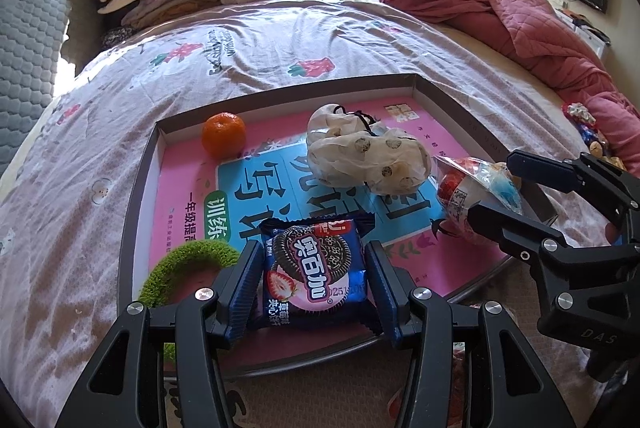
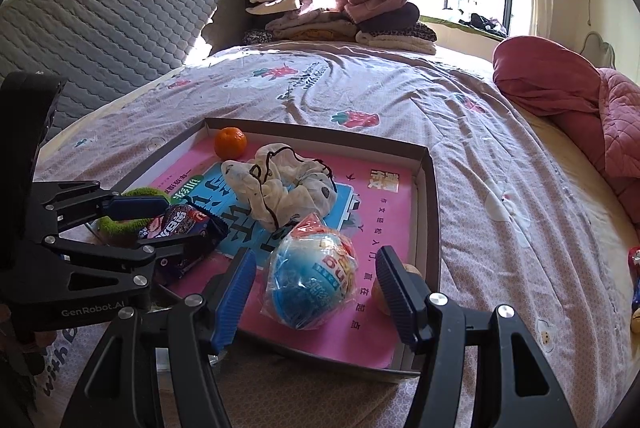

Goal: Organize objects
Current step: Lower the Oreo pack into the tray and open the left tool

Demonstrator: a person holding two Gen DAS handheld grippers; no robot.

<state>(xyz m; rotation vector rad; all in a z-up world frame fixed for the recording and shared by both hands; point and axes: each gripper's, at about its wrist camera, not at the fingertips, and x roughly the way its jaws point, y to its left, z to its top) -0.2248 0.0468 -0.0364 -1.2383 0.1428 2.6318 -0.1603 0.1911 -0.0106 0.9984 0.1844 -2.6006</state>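
Left gripper (image 1: 312, 280) clamps glossy cookie packet (image 1: 316, 268).

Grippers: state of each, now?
Left gripper: shut on cookie pack.
Right gripper: open, astride wrapped egg toy, pads clear of it.

Glossy plastic cookie pkt (image 1: 314, 270), matt cardboard tray (image 1: 138, 183), cloth sheet (image 1: 280, 31).

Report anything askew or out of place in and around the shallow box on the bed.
The green fuzzy ring straddles the shallow box rim at its near corner, half out on the sheet. A small tan object sits just outside the opposite wall. The spotted cloth bag lies crumpled mid-box, its drawstring loose. Nothing looks spilled or damaged.
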